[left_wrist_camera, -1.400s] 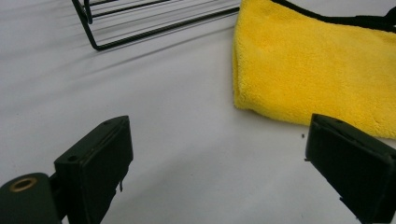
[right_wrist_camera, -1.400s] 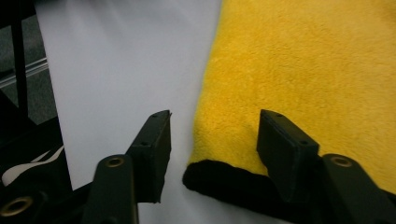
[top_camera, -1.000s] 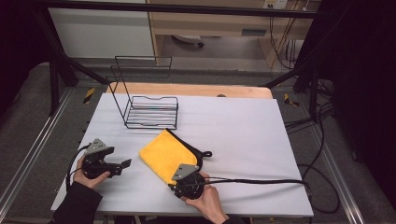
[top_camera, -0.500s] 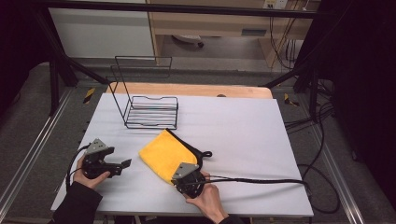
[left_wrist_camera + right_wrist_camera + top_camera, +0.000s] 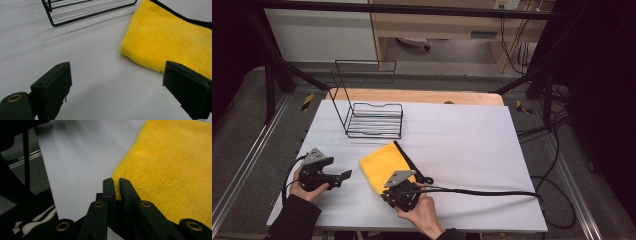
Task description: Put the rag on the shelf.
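My right gripper [image 5: 115, 185] has its jaws pinched on the near corner of the yellow cloth [image 5: 175, 165], a grip my high view hides under the grey plate. My left gripper [image 5: 117, 85] sits with jaws wide on bare table [image 5: 472, 135], left of the cloth; behind stands the rack [image 5: 374, 120].

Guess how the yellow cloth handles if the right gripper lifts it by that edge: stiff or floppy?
Probably floppy: the yellow cloth lies folded flat, plush pile, so it should drape from the right gripper, shut on its edge. Likely light. The fuzzy surface should grip, not slip, on the table.
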Demonstrator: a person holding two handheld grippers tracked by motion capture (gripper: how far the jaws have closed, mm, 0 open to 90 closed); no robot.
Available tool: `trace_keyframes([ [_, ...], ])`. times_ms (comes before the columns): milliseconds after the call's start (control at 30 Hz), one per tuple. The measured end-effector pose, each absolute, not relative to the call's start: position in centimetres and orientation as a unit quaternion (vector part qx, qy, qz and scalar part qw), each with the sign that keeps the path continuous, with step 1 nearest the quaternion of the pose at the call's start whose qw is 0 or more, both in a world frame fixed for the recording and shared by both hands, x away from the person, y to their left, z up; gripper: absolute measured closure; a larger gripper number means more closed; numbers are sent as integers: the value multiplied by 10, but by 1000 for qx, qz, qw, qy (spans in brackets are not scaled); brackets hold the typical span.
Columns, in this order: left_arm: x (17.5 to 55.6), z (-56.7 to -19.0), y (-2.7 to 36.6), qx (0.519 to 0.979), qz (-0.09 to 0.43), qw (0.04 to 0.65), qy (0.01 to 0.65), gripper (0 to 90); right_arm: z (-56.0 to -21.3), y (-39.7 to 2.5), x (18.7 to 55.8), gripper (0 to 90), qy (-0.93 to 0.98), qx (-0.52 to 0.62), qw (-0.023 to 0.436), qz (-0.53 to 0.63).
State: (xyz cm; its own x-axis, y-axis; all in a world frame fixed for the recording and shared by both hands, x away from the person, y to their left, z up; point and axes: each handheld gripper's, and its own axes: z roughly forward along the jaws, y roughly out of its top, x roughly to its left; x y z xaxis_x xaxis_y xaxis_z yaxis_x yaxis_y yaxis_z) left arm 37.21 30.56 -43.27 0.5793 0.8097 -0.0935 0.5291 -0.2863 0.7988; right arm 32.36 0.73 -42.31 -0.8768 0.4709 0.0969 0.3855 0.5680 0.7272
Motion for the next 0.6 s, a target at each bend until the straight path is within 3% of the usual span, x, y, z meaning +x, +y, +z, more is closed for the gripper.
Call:
trace_keyframes([
  [167,372,-433,306,785,167,418,426,87,-430,26,323,797,881,257,34,395],
  [300,371,-432,306,785,167,419,425,87,-430,22,327,567,881,251,29,399],
  [333,371,-432,306,785,167,419,425,87,-430,22,327,567,881,251,29,399],
  [367,372,-432,306,785,167,419,425,87,-422,14,330,505,880,246,46,404],
  [600,372,-433,305,785,166,418,426,88,-407,-48,362,454,845,322,105,413],
])
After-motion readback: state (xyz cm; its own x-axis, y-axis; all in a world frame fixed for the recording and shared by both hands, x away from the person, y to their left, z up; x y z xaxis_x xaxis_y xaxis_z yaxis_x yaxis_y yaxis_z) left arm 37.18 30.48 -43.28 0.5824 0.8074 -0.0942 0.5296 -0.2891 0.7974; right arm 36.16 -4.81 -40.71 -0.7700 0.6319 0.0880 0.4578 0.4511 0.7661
